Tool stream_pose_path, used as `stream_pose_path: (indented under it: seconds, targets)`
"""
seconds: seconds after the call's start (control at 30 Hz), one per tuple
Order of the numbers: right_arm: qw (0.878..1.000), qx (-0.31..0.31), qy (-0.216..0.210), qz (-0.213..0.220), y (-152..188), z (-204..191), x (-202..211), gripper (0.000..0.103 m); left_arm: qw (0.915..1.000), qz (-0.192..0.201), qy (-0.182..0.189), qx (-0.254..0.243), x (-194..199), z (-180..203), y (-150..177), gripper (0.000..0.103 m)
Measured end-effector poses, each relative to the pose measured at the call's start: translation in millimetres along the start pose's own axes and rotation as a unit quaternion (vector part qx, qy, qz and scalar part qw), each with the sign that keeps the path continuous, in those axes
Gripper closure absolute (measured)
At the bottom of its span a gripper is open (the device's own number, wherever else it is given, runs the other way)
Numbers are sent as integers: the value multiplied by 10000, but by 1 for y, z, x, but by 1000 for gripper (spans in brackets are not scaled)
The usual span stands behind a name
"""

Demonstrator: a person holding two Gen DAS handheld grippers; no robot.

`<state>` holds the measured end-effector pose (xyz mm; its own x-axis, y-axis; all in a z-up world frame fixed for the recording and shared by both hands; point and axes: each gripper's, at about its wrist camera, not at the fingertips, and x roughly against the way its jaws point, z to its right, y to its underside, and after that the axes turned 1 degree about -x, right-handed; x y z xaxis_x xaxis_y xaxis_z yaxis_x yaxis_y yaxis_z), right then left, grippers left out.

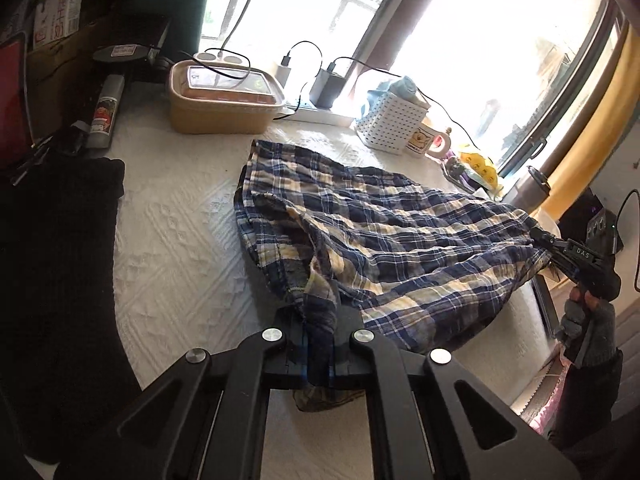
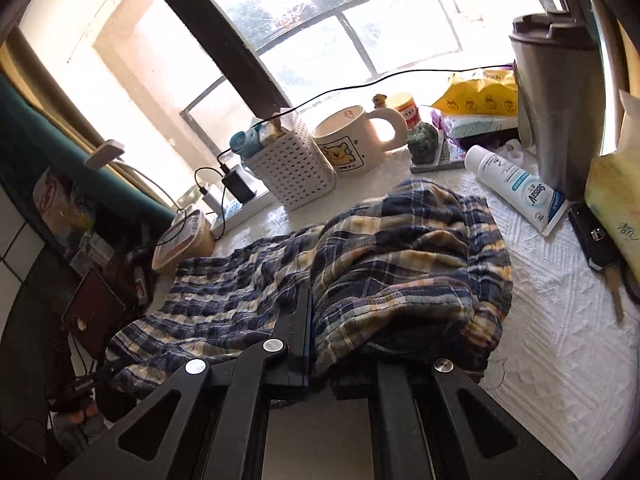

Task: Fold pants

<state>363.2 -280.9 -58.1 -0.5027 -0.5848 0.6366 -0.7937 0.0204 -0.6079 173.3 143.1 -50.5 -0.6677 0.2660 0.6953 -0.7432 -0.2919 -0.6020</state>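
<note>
One pair of plaid pants – one mug, one white basket.

Pants spread across the surface, lidded container behind them to the left, perforated basket behind to the right, mug right of the basket, tube lying right of the pants, tumbler behind the tube
</note>
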Motion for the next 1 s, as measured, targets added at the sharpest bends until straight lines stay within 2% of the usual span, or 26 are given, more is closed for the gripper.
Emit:
stream_pose_path:
  seconds: [0.13,0.37,0.53,0.57,0.6,0.67,0.7,0.73,0.87,1.0]
  targets:
    - [9996,164,158,-137,20,1,25,96,9995,-316,29,-61,2,6,26,99]
    - [9969,-197,480,-595,83,30,10,96,9964,-826,-159,46,-21,-7,63,98]
    - [9950,-113,608,-781,107,38,5,93,9949,-962,-301,-13,-19,-15,66,87]
    - [9952,-112,611,-753,107,39,8,89,9944,-956,-439,-47,-16,-17,66,76]
    - [9952,-117,646,-722,107,41,11,81,9942,-932,-533,-42,-12,-20,65,69]
    - [9950,-151,743,-657,107,46,18,55,9940,-890,-640,5,-4,-27,66,65]
    - [9957,-189,696,-578,106,50,23,32,9940,-830,-710,7,1,-30,65,63]
    - [9961,-239,709,-477,105,53,28,17,9938,-778,-798,-11,6,-33,65,61]
    - [9954,-440,834,-186,98,67,46,17,9936,-363,-1054,-151,23,-32,46,60]
    - [9947,-887,513,-18,91,82,48,17,9932,-99,-959,-657,20,-7,19,60]
